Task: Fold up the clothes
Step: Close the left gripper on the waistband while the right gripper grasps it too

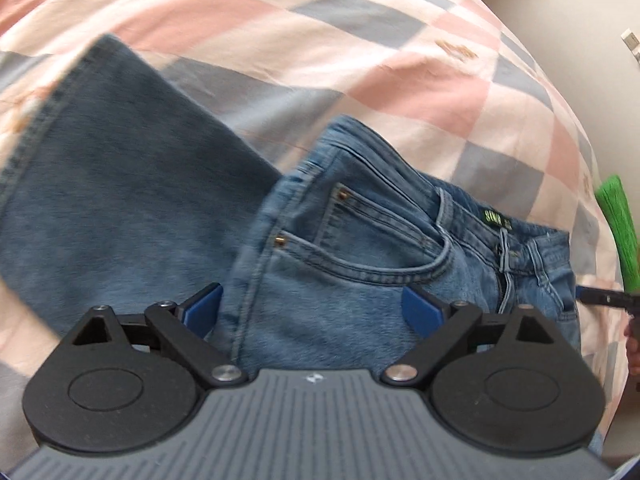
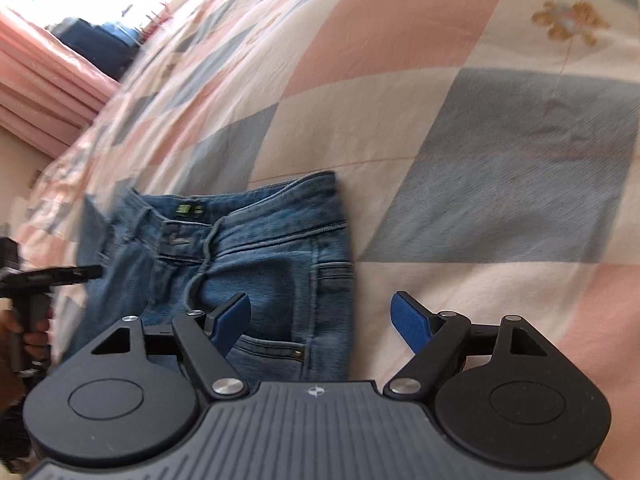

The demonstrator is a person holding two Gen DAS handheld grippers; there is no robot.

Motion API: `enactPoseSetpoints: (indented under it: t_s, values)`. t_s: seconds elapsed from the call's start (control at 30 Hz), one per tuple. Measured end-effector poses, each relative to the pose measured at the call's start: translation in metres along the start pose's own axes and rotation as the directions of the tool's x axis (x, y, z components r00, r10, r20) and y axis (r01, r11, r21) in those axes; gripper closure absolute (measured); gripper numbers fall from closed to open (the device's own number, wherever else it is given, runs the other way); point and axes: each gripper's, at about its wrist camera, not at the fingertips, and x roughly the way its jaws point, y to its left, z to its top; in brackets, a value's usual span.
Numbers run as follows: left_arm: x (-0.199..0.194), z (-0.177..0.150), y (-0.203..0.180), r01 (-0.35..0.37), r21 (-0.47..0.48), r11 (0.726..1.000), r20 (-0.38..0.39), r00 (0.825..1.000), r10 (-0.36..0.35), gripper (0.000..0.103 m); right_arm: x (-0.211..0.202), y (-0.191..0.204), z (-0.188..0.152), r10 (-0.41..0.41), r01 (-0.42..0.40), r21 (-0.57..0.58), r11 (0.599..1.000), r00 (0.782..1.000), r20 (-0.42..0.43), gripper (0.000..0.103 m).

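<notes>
Left wrist view: blue denim jeans (image 1: 344,280) at centre and lower centre of the frame, lying on a bed under a pink, grey and cream checked bedsheet (image 1: 360,40). Waistband with green label at centre right; coin pocket and rivets at centre. One leg (image 1: 100,208) lies over toward the left of the frame, hem at upper left, so the garment appears folded or doubled at the hip. Left gripper (image 1: 312,308), bottom centre, blue pads spread wide, holding nothing, hovering over the hip seam. A green object (image 1: 618,228) sits at the right edge; identity unclear.

Right wrist view: same jeans (image 2: 248,264) at lower left of centre, waist edge toward the middle of the frame. Right gripper (image 2: 320,320), bottom centre, pads spread apart, empty, over the outer side seam. Pink folded fabric (image 2: 48,92) at upper left.

Handling judgement: denim is heavy, soft but fairly stiff, not slippery or fragile. Stitched waistband, side seams and hem offer the firmest hold; several layers may need a deep bite.
</notes>
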Motion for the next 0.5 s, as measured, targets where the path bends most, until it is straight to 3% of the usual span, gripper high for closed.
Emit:
enactPoseSetpoints:
  t_s: [0.03,0.07,0.17,0.2,0.3,0.5]
  values:
    - [0.001,-0.001,0.001,0.007,-0.004,1.0,0.001,1.0,-0.007,0.019,0.003,-0.002,0.0,0.03,-0.03,0.009,1.0,1.0,-0.004,0.042]
    - [0.002,-0.001,0.002,0.013,-0.008,1.0,0.002,1.0,-0.013,0.029,0.005,-0.004,0.0,0.064,-0.064,0.016,0.998,0.998,-0.017,0.059]
    - [0.004,-0.003,0.006,0.033,-0.02,0.999,0.005,0.999,-0.033,0.052,0.007,-0.013,-0.002,0.108,-0.108,0.031,0.994,0.994,-0.018,0.06]
    - [0.005,-0.003,0.007,0.04,-0.024,0.999,0.006,0.999,-0.04,0.054,0.008,-0.017,-0.003,0.126,-0.125,0.039,0.991,0.992,-0.018,0.06]
    - [0.008,-0.005,0.011,0.06,-0.036,0.998,0.01,0.998,-0.059,0.043,0.013,-0.038,-0.008,0.201,-0.196,0.106,0.975,0.979,-0.033,0.058]
    - [0.017,-0.009,0.003,0.075,-0.032,0.997,0.029,0.997,-0.074,0.041,0.029,-0.033,-0.015,0.254,-0.252,0.072,0.965,0.967,-0.02,0.052]
